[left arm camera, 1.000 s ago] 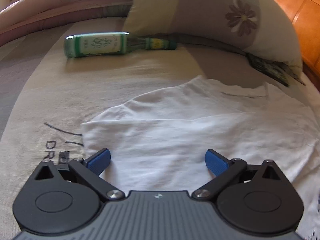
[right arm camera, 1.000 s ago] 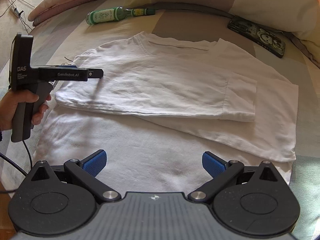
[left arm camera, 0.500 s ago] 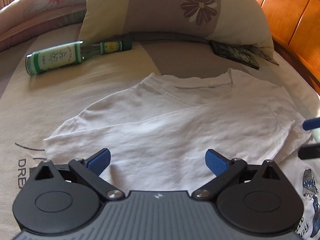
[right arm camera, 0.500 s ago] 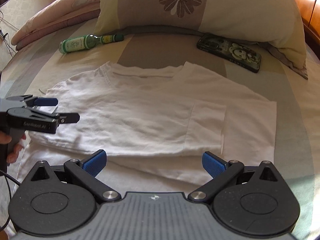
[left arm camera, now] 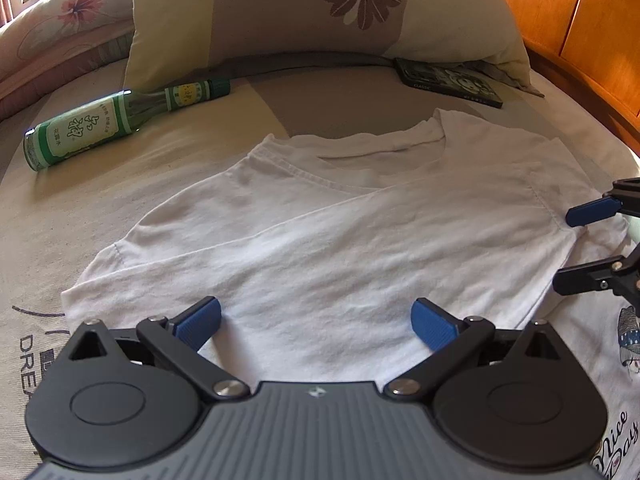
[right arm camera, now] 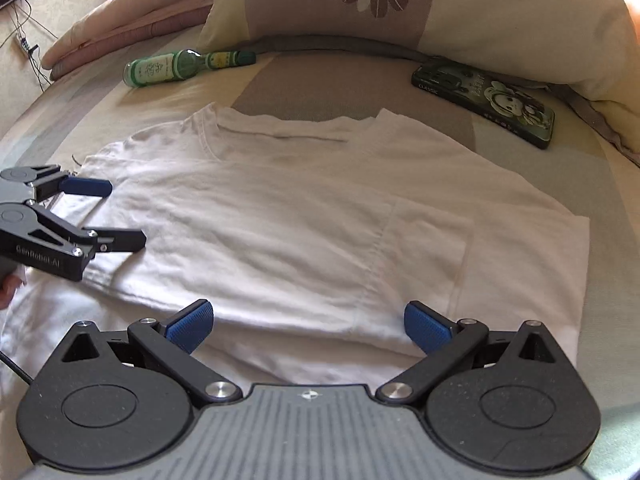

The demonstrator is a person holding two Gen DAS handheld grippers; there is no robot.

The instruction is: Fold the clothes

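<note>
Here, white T-shirt (right arm camera: 304,216) spread flat on the bed (left arm camera: 80,184), sides folded inward, collar toward the pillow (right arm camera: 440,4). Left gripper (left arm camera: 316,322) and right gripper (right arm camera: 308,322) both hovering low over the hem end, jaws wide apart, gripping nothing. Beyond the collar, green bottle (left arm camera: 108,124) and phone (right arm camera: 486,100) lying.

The T-shirt (right arm camera: 304,216) is plain white; a printed figure and dark script lettering show on its lower part in the left wrist view. Each hand-held gripper, left (left arm camera: 316,322) and right (right arm camera: 308,320), is black and grey with blue fingertips (right arm camera: 190,322). The bottle (left arm camera: 108,124) is green with a white-and-green label. The phone case (right arm camera: 484,102) is dark green with a cartoon print. The pillow (right arm camera: 420,4) is cream and taupe with brown daisies. The bed (left arm camera: 80,184) cover is beige with grey bands.
</note>
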